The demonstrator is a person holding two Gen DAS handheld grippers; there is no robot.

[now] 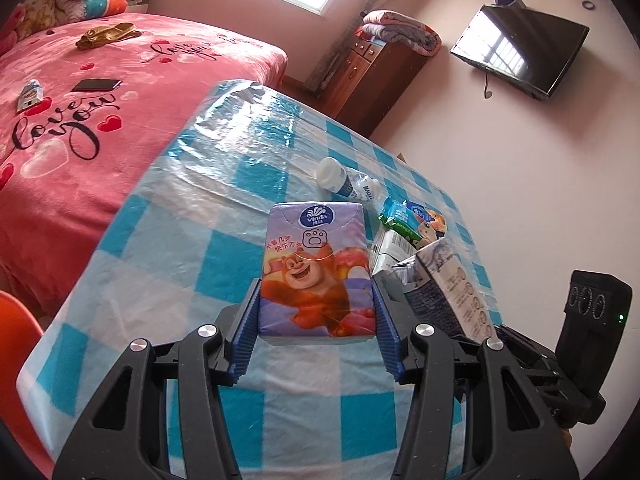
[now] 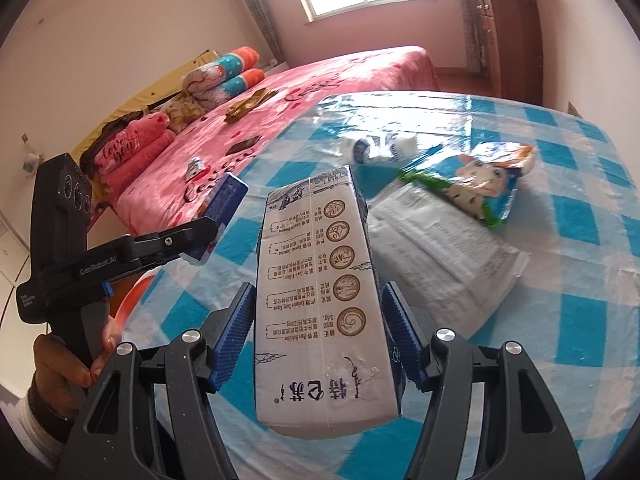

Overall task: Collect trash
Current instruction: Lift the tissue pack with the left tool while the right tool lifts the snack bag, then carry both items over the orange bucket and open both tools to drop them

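**Both tools loaded: tissue pack on the left, milk carton on the right**

The left tool (image 1: pixel 316 320) is clenched on a soft purple plastic-wrapped tissue pack with a cartoon bear print (image 1: pixel 314 268), held by its long side edges near the lower end, above the blue-and-white checked table under clear plastic film (image 1: pixel 192 264). The pack is judged light and squashy; the wrapper is glossy, so slipping is possible if the squeeze is loosened. A grip across the narrow width, as here, is judged right.

The right tool (image 2: pixel 318 332) is clenched on a white-and-blue rectangular paper milk carton (image 2: pixel 320 300), gripped across its side walls about mid-length, lifted clear of the table. The carton is judged light, probably empty, with thin walls that could buckle under a hard squeeze; the folded edges are the stiffest places to hold.

Left on the table, near each other at the far side: a small white plastic bottle with a blue label lying on its side (image 2: pixel 382 148), a crumpled blue-and-green snack wrapper with a cartoon print (image 2: pixel 476 184) resting partly on a flattened white printed paper pack (image 2: pixel 436 252). The wrapper is judged flimsy and best pinched at an edge; the bottle is round and may roll.
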